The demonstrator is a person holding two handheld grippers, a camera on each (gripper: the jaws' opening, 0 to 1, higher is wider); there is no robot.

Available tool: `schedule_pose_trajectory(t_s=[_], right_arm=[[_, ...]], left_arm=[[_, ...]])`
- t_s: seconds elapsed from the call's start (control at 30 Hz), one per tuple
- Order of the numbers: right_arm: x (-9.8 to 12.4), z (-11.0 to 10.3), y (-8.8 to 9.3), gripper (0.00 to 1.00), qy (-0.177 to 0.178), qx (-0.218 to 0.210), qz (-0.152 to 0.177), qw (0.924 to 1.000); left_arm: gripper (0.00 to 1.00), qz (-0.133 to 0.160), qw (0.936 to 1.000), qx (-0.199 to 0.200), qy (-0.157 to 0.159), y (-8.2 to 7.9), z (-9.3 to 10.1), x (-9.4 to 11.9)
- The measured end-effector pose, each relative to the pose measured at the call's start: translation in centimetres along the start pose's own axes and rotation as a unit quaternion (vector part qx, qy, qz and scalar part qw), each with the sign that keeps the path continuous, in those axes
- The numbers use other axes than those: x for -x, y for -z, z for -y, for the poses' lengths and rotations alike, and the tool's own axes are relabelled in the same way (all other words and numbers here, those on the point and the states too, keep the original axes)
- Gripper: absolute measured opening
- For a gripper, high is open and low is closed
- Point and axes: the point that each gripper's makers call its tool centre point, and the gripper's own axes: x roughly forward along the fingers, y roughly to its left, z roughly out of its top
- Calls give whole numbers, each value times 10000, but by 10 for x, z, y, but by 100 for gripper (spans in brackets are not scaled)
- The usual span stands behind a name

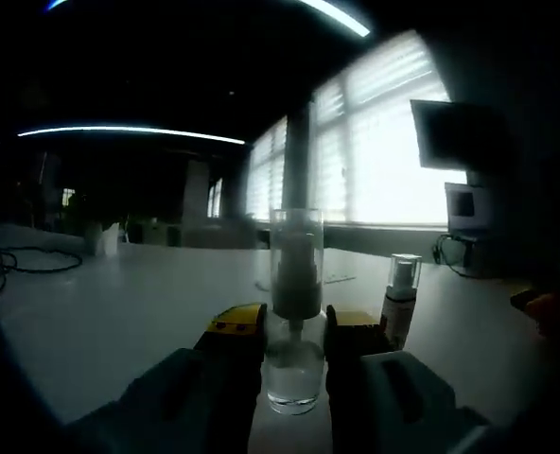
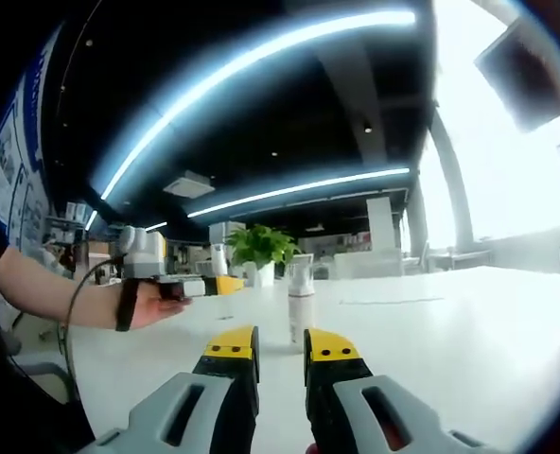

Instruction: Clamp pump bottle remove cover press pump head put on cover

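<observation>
Standing between the jaws of the left gripper (image 1: 294, 352), at their yellow tips, is the pump bottle (image 1: 294, 364): a small clear vessel with a tall transparent cover (image 1: 296, 260) over its pump head, upright on the white table (image 1: 119, 303). Whether the jaws touch its sides or are just beside them cannot be told, so the left gripper's grip is undetermined. Handling, as judged: light, rigid plastic, smooth and likely slippery, top-heavy and easy to tip; take hold low on the body with the left gripper, keeping the cover free for the other. Just beyond and to the right of the left jaws stands a second small bottle (image 1: 400, 301), apart from the first. Right gripper (image 2: 280, 352): jaws nearly together with a narrow gap, holding nothing, level and low over the table, aimed at the pump bottle (image 2: 300, 303) well ahead. To its left, the person's hand (image 2: 152, 305) carries the left gripper (image 2: 209, 285), reaching in roughly level.
</observation>
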Motion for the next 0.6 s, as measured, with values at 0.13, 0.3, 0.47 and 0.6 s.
schedule_pose_trajectory(t_s=[0.13,0.3,0.47,0.6], right_arm=[[0,-3,2,13,-17,110,-41,9999],[0,-3,3,13,-32,106,-64,9999],[0,-2,2,13,-15,117,-52,9999],[-1,-5,5,13,-83,178,-106,9997]], left_arm=[[16,-72,9997,-223,-17,8,-1,-12],[16,-16,9997,-219,-132,10,-2,-21],[16,60,9992,-140,-362,16,-9,-27],[16,23,9985,-267,-471,23,-10,-25]])
